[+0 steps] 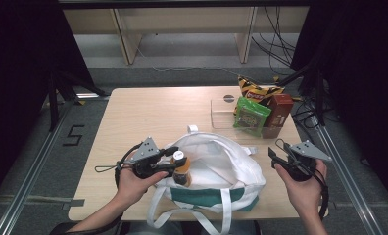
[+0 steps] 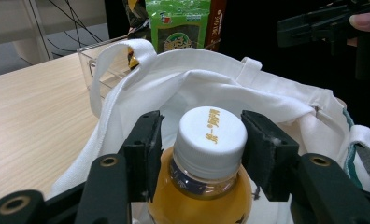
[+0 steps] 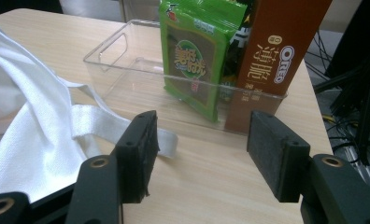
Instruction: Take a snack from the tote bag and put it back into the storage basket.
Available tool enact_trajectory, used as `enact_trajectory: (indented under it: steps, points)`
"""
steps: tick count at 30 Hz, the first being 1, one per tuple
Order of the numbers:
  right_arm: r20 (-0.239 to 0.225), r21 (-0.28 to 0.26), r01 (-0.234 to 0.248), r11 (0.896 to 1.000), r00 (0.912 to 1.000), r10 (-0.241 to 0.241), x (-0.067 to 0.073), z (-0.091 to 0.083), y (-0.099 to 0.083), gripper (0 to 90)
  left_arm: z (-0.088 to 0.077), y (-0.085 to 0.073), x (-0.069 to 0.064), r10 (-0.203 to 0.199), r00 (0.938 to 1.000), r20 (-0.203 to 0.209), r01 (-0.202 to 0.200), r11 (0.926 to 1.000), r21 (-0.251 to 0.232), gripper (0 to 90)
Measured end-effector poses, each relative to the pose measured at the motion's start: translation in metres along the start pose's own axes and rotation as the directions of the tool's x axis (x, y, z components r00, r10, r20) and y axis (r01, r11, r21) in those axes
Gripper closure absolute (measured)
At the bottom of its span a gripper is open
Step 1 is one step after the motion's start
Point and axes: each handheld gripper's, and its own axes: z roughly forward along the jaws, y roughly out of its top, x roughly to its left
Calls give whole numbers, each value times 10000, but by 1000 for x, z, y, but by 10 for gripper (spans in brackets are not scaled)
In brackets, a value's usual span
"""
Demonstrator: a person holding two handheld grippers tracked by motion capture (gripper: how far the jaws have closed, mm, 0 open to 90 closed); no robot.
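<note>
The left gripper [image 2: 199, 154] has its two black padded jaws standing either side of the white screw cap of a clear plastic bottle of amber drink [image 2: 202, 186]. The left pad sits against the neck just under the cap; the right pad stands just beside the cap with a thin gap showing, so the jaws bracket the bottle and are not clamped on it. The bottle stands upright in the mouth of a white canvas tote bag with a green band [image 1: 221, 169], whose cloth folds rise around and beyond the jaws. In the high view the left gripper [image 1: 168, 161] comes at the bottle [image 1: 181, 169] from the left, held in the person's left hand [image 1: 133, 183].

The right gripper [image 3: 199, 154] has its jaws well apart with nothing between them, hovering over bare light wooden table [image 3: 211, 191]. A white bag strap [image 3: 108, 126] lies just beyond its left jaw. Farther off stands a clear plastic tray [image 3: 127, 60], holding at its far end a green snack packet [image 3: 197, 60] and a tall brown biscuit box [image 3: 272, 60], both upright and touching. In the high view the right gripper [image 1: 279, 156] sits to the right of the bag, apart from it, in the person's right hand [image 1: 304, 188], and a yellow crisp bag [image 1: 255, 89] lies behind the tray.
</note>
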Motion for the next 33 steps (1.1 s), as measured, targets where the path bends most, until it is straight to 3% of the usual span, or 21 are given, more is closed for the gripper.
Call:
enact_trajectory:
  steps: [2,3,4,6,9,10,13,14,18,25,26,33]
  points:
    - [138,22,107,9999,9998,-108,-1,0,0,438,1,0,-1,79,9999,-89,-78,9999,72,503]
    - [-21,52,-53,10000,10000,53,0,0,0,438,1,-1,-1,12,9999,-112,-12,10000,47,508]
    - [-19,-153,47,9999,10000,-47,-1,2,-1,438,2,-1,-1,-9,10000,-48,9,10000,-20,515]
    - [-15,-51,320,9995,9995,-320,-3,2,-1,438,2,-2,-2,-36,9999,-120,36,10000,17,531]
    - [-124,-6,272,9996,9996,-272,-2,4,-2,438,3,-4,-2,14,9999,-163,-14,10000,-33,543]
    - [-113,-67,500,9987,9987,-501,-3,5,-2,438,3,-4,-2,7,9999,-168,-8,10000,-59,547]
    - [-106,-23,-11,10000,9999,10,0,4,-2,438,3,-5,-3,94,9997,-235,-99,9997,-204,563]
    - [-104,34,145,9999,9998,-144,-1,3,-2,438,3,-5,-4,164,9996,-248,-170,9996,-246,571]
    - [-123,112,-147,9998,9998,148,0,4,-3,438,4,-6,-5,286,9992,-262,-295,9990,-345,584]
    - [-112,28,-60,10000,9999,60,-1,4,-4,438,3,-4,-5,495,9986,-178,-501,9982,-324,586]
    - [-121,217,-212,9995,9997,215,0,3,-3,437,2,-3,-5,509,9984,-233,-515,9984,-253,586]
    - [-174,76,-96,9999,9998,97,-1,4,-4,435,0,3,-7,451,9990,-63,-454,9978,-484,587]
